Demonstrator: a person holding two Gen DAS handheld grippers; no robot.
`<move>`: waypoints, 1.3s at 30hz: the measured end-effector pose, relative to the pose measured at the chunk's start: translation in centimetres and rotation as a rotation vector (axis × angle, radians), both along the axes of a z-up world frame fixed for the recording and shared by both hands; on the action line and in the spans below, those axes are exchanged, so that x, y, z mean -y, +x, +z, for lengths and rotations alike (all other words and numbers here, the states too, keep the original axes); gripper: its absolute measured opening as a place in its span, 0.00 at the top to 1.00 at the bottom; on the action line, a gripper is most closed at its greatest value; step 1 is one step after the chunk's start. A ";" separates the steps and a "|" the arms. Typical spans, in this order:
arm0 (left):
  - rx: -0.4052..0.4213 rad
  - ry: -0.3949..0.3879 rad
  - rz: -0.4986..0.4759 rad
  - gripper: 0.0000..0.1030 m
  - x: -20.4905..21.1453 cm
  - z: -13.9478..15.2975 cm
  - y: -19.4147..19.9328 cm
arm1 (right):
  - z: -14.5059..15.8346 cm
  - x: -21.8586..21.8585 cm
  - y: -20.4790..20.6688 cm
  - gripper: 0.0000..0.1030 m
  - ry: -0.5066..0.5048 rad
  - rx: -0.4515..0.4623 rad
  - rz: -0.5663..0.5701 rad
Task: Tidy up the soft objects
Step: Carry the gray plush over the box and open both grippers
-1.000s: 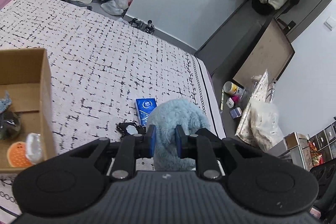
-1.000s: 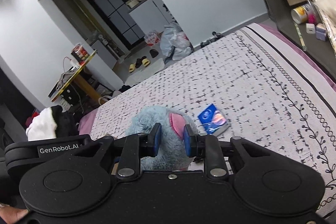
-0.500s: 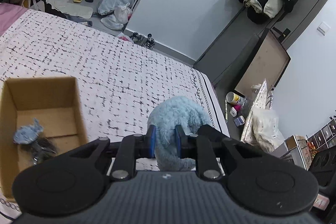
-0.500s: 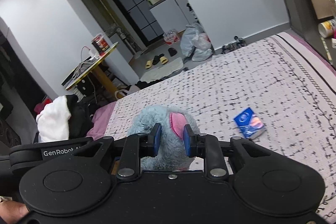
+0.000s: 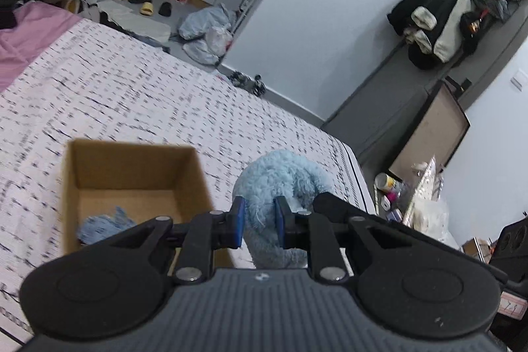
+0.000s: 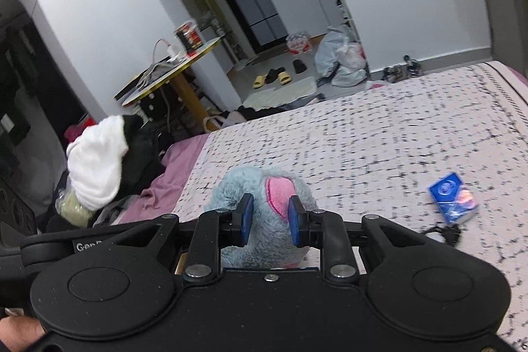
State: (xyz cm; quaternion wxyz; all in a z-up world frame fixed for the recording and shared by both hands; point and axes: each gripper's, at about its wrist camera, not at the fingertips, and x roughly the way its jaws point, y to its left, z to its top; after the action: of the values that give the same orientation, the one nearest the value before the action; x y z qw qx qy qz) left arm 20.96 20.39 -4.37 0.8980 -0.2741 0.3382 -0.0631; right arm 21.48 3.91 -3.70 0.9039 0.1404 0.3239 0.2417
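Observation:
Both grippers hold one fluffy light-blue plush toy above the bed. My left gripper (image 5: pixel 258 221) is shut on the plush toy's (image 5: pixel 280 177) blue fur. My right gripper (image 6: pixel 269 221) is shut on the same plush toy (image 6: pixel 264 183), by its pink-lined ear. An open cardboard box (image 5: pixel 132 177) stands on the bed just left of the toy in the left wrist view; a small blue soft item (image 5: pixel 105 225) lies inside it.
The bed (image 5: pixel 138 101) has a white cover with black dashes. A blue packet (image 6: pixel 453 202) and a black tangled object (image 6: pixel 440 233) lie on it at right. Clothes (image 6: pixel 99 167) pile beside the bed's left. Clutter (image 5: pixel 406 200) sits on the floor off its right edge.
Both grippers lifted the plush toy and carried it leftward toward the box. The box has come closer to the centre of the left wrist view; the blue packet has dropped out of it.

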 end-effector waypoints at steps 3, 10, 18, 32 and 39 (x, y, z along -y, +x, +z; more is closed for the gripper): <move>0.008 -0.005 0.041 0.82 -2.0 0.0 -0.6 | -0.1 -2.1 0.1 0.77 -0.005 0.002 0.030; -0.021 0.004 0.129 0.82 -5.4 -0.8 -0.8 | -0.8 -6.4 0.8 0.77 -0.015 -0.014 0.090; -0.061 -0.048 0.200 0.82 -7.8 -2.7 -0.5 | -1.7 -9.1 1.4 0.77 -0.038 -0.029 0.112; -0.135 0.046 0.271 0.48 -6.5 -4.0 0.6 | -2.4 -8.1 2.7 0.46 -0.095 -0.070 0.062; -0.126 0.106 0.262 0.30 -5.0 -2.7 0.5 | -2.0 -4.8 2.6 0.22 -0.068 -0.099 0.023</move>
State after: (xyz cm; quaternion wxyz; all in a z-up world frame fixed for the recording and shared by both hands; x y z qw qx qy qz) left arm 21.51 25.41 -7.09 0.8887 -0.2717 0.3582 0.0899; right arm 24.04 8.69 -5.72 0.8882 0.1175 0.3779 0.2336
